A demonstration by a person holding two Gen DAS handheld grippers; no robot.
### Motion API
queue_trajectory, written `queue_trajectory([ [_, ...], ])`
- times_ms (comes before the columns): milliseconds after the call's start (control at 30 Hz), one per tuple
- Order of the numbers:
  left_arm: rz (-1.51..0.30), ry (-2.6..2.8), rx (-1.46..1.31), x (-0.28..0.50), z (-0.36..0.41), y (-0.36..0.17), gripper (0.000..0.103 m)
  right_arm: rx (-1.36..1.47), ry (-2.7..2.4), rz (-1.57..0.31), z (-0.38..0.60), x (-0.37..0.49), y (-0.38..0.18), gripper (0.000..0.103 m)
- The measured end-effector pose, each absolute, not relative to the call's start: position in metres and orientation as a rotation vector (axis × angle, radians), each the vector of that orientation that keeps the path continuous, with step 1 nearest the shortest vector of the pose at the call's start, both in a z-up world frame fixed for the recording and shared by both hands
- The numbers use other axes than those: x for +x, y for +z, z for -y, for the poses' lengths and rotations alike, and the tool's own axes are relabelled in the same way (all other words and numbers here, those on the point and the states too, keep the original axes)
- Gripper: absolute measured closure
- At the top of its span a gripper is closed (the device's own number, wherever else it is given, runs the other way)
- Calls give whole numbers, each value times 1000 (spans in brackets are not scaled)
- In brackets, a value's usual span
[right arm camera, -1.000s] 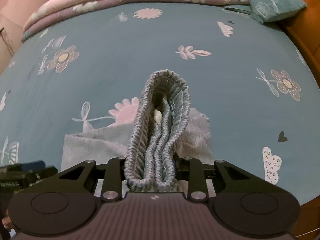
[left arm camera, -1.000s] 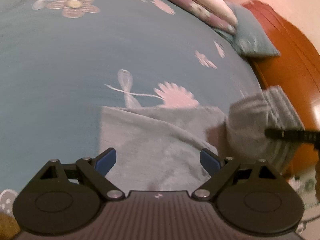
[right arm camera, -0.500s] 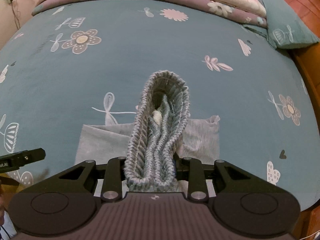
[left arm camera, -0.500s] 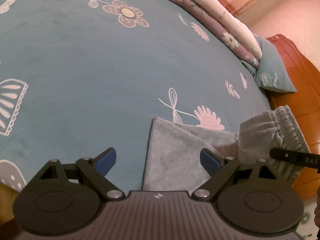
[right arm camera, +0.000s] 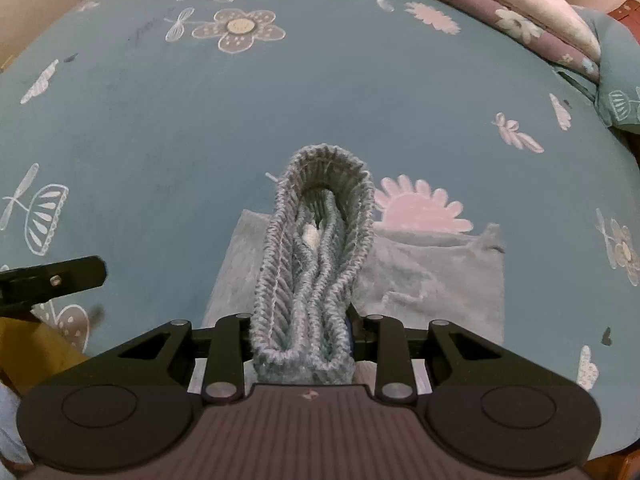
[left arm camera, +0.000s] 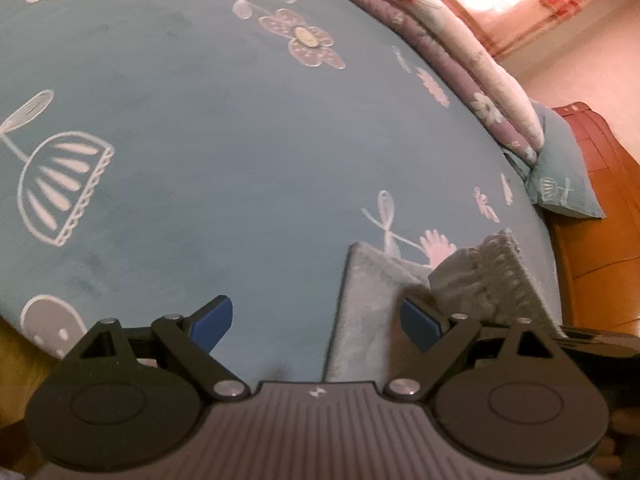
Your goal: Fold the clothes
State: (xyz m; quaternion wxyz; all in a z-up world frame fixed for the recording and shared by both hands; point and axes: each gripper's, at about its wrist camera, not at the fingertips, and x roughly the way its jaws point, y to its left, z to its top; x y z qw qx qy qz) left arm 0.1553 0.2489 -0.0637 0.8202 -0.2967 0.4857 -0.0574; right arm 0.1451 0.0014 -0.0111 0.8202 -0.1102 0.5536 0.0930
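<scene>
A grey garment (right arm camera: pixel 432 276) lies partly folded on the teal bedsheet (right arm camera: pixel 320 92). Its ribbed elastic waistband (right arm camera: pixel 316 272) is bunched and lifted, and my right gripper (right arm camera: pixel 306 340) is shut on it. In the left wrist view the same garment (left arm camera: pixel 368 312) lies at the lower right, with the raised waistband (left arm camera: pixel 496 272) beyond it. My left gripper (left arm camera: pixel 318 322) is open over the sheet, its right blue pad (left arm camera: pixel 418 322) above the garment's left edge and nothing between the pads. A black part of the left gripper (right arm camera: pixel 52 278) shows at the left of the right wrist view.
A folded floral quilt (left arm camera: pixel 460 60) lies along the far side of the bed, with a teal pillow (left arm camera: pixel 560 184) at its end. An orange wooden bed frame (left arm camera: pixel 600 240) borders the right. The sheet carries white flower and cloud prints.
Both grippers have slid left across the bed. The garment has shifted from under the left gripper to its right side. The right gripper keeps the waistband pinched.
</scene>
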Motion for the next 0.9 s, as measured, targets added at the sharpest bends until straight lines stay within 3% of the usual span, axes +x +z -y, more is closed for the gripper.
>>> queue_trajectory([
  [367, -1047, -85, -644, 147, -260, -75, 12, -434, 227, -1175, -49, 135, -64, 65],
  [567, -1050, -79, -631, 147, -261, -74, 12, -444, 251, -1148, -59, 127, -66, 68],
  [667, -1051, -80, -644, 149, -259, -73, 12, -461, 282, -1160, -62, 125, -71, 53],
  [900, -1050, -101, -682, 160, -252, -73, 12, -335, 480, -1153, -47, 111, -50, 40],
])
